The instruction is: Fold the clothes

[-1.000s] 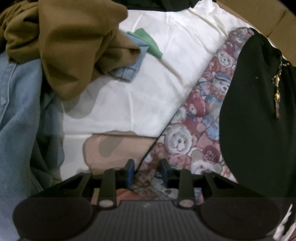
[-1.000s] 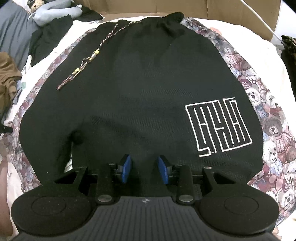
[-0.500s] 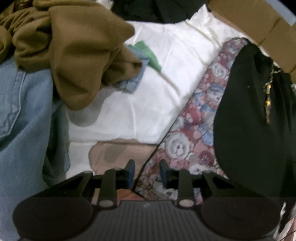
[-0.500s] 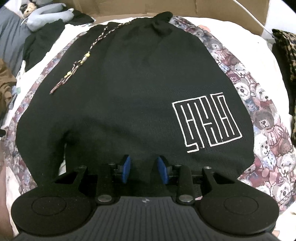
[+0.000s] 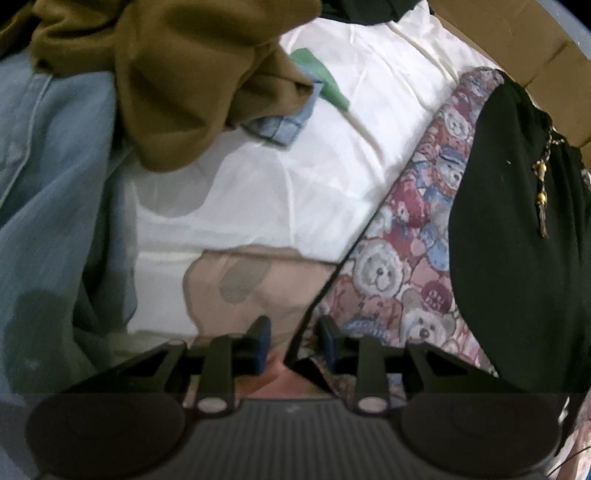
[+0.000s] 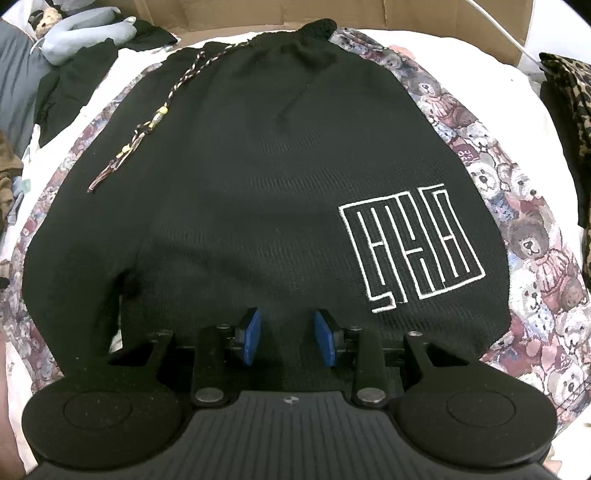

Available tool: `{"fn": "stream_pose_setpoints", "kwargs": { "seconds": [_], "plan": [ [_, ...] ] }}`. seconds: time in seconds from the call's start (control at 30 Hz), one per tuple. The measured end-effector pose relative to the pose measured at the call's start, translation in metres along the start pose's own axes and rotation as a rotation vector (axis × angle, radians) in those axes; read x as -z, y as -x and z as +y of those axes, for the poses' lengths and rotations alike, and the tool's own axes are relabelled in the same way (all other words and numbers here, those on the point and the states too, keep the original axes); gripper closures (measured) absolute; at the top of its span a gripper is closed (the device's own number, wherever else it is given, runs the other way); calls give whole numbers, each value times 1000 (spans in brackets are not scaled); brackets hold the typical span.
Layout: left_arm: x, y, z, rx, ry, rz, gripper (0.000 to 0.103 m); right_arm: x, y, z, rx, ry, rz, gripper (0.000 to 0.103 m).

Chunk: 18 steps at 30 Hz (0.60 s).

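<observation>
On the bed, black shorts: the black shorts (image 6: 258,177) lay spread flat on the teddy-bear blanket (image 6: 535,266), waistband toward the far edge by the cardboard (image 6: 258,14), hem at the near edge.
Risk, uneven fold: a lift by the right side alone would probably have dragged the shorts askew, since the left tongs (image 5: 293,343) were off the garment.
Risk, wrong cloth: at the blanket's dark edge (image 5: 317,295), the left tongs could have pinched blanket instead of shorts.
Risk, snag: the beaded drawstring (image 6: 147,125) lay loose on top and might have caught in a fold.
Left tongs: partly open, blanket edge between the pads, gripping nothing I could make out.
Right tongs (image 6: 288,338): partly open over the hem, black fabric in the gap; whether the pads pinched it, I could not tell.
</observation>
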State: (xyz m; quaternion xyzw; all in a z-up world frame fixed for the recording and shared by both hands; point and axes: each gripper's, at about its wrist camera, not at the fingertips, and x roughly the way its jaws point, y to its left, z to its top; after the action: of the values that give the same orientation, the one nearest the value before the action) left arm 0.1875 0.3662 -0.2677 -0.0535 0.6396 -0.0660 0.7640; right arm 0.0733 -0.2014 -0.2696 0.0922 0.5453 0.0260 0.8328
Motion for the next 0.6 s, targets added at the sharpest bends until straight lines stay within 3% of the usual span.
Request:
{"fn": "stream_pose_setpoints", "kwargs": {
  "seconds": [0.3, 0.6],
  "plan": [
    [7, 5, 18, 35, 13, -8, 71, 0, -1, 1, 1, 1, 4, 63],
    [11, 2, 5, -9, -58, -33, 73, 0, -1, 0, -4, 1, 3, 63]
  ]
}}
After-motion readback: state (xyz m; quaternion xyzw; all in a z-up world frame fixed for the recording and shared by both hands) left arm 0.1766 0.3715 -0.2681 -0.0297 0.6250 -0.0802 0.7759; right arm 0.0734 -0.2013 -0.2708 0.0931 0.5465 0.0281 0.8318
